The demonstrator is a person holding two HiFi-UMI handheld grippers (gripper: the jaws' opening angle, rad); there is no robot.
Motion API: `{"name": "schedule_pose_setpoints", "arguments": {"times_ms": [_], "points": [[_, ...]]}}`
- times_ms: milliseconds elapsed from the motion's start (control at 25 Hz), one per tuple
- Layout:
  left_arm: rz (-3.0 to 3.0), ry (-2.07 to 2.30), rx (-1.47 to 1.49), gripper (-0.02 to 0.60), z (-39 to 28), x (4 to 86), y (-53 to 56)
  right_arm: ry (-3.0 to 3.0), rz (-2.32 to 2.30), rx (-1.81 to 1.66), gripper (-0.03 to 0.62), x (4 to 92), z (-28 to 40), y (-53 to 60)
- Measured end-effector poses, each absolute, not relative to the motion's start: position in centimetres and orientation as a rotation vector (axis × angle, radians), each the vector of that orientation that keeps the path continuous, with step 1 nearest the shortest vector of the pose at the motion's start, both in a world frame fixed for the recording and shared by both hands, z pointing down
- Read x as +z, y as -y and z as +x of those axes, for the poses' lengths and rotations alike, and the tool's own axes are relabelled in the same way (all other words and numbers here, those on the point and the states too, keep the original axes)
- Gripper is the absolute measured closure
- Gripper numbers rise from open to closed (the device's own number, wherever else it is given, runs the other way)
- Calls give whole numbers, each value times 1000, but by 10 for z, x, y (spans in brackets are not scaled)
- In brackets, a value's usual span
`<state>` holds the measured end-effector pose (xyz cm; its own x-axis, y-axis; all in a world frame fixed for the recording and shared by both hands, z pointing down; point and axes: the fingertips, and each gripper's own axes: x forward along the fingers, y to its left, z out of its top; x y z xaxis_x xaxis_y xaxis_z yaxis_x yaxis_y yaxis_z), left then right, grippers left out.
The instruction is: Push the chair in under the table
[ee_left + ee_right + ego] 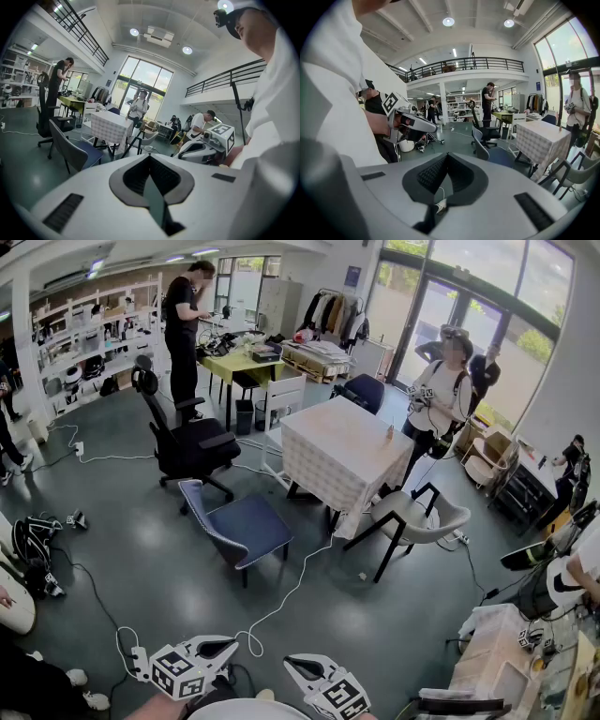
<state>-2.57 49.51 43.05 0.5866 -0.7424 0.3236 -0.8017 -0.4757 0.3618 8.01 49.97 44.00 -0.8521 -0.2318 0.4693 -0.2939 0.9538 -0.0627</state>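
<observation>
A square table (349, 454) under a checked cloth stands mid-room. A grey chair with a blue seat (239, 526) stands pulled out at its near left corner, turned away from it. A beige shell chair (412, 517) on black legs sits at the table's near right side. My left gripper (221, 649) and right gripper (300, 667) hover low at the frame's bottom edge, far from both chairs, both shut and empty. The left gripper view shows its jaws (150, 158) closed, with the blue chair (70, 150) and table (110, 126) beyond. In the right gripper view the jaws (446, 158) are closed too.
A black office chair (187, 442) stands left of the table. A white cable (286, 596) snakes across the grey floor from the table toward me. A person (441, 395) stands behind the table, another (183, 320) at a yellow-green desk (239, 362). Bags (33, 549) lie left.
</observation>
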Motion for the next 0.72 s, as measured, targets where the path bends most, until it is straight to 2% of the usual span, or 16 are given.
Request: {"name": "schedule_pose_setpoints", "arguments": {"times_ms": [720], "points": [[2345, 1269, 156, 571, -28, 422, -474, 2660, 384, 194, 580, 444, 85, -480]]}}
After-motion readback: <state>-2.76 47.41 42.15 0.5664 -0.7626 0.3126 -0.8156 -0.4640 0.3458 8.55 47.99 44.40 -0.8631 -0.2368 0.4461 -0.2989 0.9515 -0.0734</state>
